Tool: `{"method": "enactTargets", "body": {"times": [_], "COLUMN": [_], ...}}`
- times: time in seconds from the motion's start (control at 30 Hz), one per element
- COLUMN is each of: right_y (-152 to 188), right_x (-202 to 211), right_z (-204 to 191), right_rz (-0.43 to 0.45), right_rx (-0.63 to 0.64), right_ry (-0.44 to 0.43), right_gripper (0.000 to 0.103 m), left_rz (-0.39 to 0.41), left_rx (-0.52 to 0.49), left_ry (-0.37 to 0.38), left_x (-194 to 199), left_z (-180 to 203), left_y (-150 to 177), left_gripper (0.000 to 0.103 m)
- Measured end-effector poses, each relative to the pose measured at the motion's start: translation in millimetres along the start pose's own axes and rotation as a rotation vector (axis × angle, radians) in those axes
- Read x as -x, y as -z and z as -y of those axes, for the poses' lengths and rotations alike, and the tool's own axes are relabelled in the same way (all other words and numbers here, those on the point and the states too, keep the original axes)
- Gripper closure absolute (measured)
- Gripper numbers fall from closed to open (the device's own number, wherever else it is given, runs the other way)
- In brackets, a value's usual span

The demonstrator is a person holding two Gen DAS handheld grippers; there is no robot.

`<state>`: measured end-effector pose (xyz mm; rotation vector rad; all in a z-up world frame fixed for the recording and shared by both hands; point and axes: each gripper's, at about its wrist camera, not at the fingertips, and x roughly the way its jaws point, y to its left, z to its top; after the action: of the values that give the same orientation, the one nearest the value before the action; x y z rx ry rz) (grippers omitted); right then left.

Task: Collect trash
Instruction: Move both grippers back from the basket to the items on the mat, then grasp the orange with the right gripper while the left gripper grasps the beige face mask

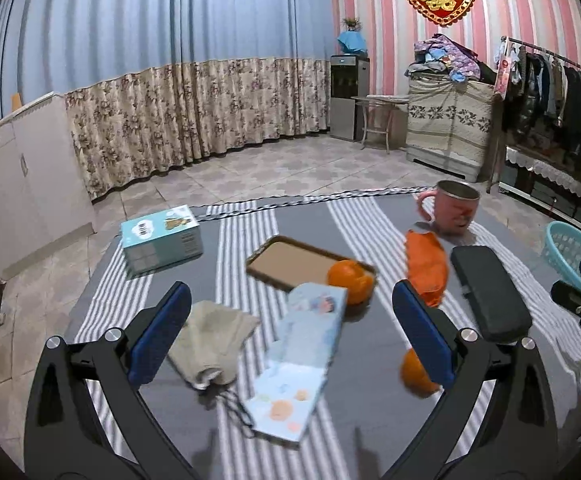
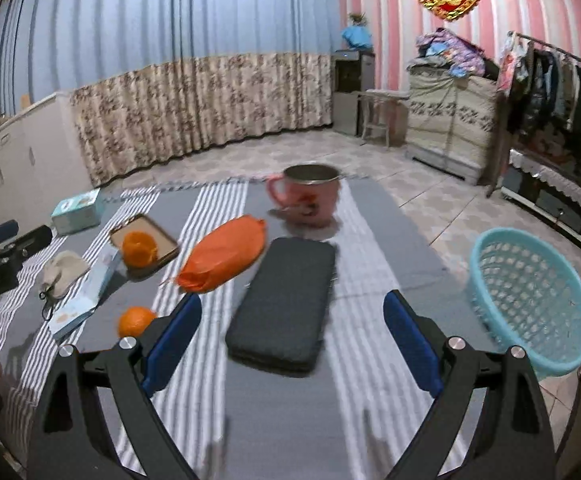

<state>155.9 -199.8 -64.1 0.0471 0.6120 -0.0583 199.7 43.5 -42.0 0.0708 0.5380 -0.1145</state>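
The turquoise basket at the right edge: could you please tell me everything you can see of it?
The turquoise basket looks like plastic, round, with an open lattice wall and a solid rim. It appears empty and sits tilted at the right edge of the striped mat, partly over the tiled floor. Nothing visibly touches it; the right tongs are open, short of it.

Dark case [image 2: 282,304] lies between the open right tongs [image 2: 292,336]; striped cloth [image 2: 370,280] beside it is bare.

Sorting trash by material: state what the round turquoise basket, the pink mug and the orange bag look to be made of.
Round turquoise basket: most likely moulded plastic, matte, judging by its uniform lattice of holes and thick rim. Pink mug: seemingly a plastic outer shell with a steel liner, since the inside looks grey and shiny. Orange bag: probably thin plastic film, crinkled and pinched at one end.
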Motion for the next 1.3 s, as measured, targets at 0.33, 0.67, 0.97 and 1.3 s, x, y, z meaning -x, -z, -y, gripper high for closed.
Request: {"method": "enactTargets", "body": {"times": [0.33, 0.67, 0.97, 1.3], "right_y": [9.0, 15.2, 17.4, 16.4], "right_x": [-23.0, -44.2, -62.1, -57.0], "right_z": [-57.2, -106.8, -119.6, -121.6], "right_rz": [-0.070, -0.142, -0.213, -0.197], "right_rx": [0.076, 0.141, 0.156, 0.158], "right_ry": [-0.028, -0.059, -0.145, -0.233], "right_gripper": [0.012, 0.014, 0.048, 0.065], "left_rz": [-0.041, -0.063, -0.091, -0.157], "left_rx": [0.032, 0.041, 0.045, 0.074], "left_ry": [0.016, 0.002, 0.000, 0.012], "left_x": [-20.2, -26.7, -33.9, -58.1], "left_z": [-44.8, -70.5, -77.0, -75.4], "left_y": [9.0, 18.2, 21.9, 24.9], "left_gripper": [0.006, 0.006, 0.006, 0.006]}}
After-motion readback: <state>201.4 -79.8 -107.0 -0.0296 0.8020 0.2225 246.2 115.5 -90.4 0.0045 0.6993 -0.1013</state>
